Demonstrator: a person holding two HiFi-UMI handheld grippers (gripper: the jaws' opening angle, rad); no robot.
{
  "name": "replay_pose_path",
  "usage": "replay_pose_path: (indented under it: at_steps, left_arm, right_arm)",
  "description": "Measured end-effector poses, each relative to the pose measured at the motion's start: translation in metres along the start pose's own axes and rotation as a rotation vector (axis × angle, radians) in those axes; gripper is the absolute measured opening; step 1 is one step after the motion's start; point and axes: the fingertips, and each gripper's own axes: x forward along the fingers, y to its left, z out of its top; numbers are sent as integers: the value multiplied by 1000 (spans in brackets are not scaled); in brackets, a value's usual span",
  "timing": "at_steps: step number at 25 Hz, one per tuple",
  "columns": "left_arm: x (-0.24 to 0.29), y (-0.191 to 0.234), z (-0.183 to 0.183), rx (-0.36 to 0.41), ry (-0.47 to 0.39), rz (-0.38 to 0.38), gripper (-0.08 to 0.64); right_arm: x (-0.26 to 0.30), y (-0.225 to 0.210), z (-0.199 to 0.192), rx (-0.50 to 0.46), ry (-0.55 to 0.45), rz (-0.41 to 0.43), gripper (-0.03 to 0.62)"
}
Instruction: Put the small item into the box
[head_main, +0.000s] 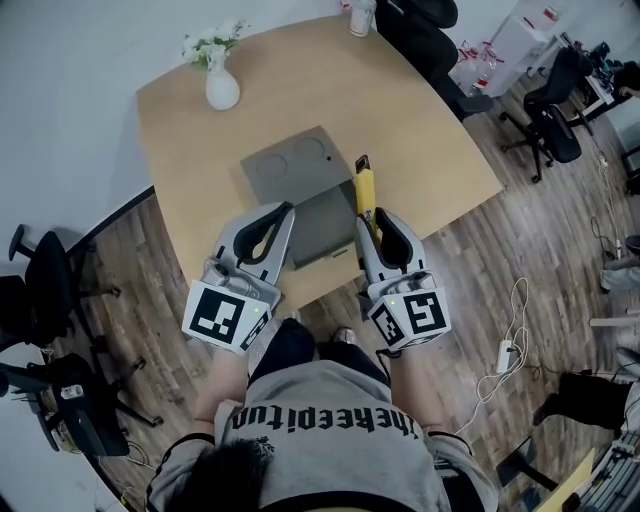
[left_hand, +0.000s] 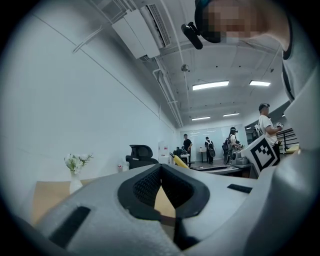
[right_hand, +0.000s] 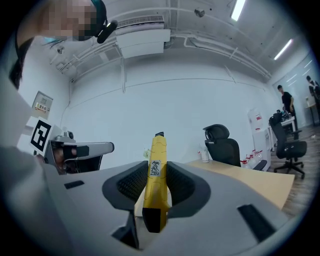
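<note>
Right gripper pinches yellow item, by right edge of open grey box on tabletop. Left gripper pressed together, empty.

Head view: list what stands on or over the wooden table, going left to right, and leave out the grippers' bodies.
White rounded vase of white flowers → open grey flat box → slim yellow black-tipped tool, clamped in the fingers of the right gripper.
</note>
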Motion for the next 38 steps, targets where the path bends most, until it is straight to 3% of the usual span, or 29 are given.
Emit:
replay_pose_path:
  at_steps: [9,31,38]
  left_arm:
    - [16,24,-16,-31,17,-95,15]
    - [51,50,-62,-110,89,-269,15]
    - [59,53,-77,-121,112,-295,15]
  right_arm:
    - [26,-10,-38,28,83,-113,120]
    - [68,-41,-151,268,319,-328,120]
    - [71,-50,-182,293,413,-389,120]
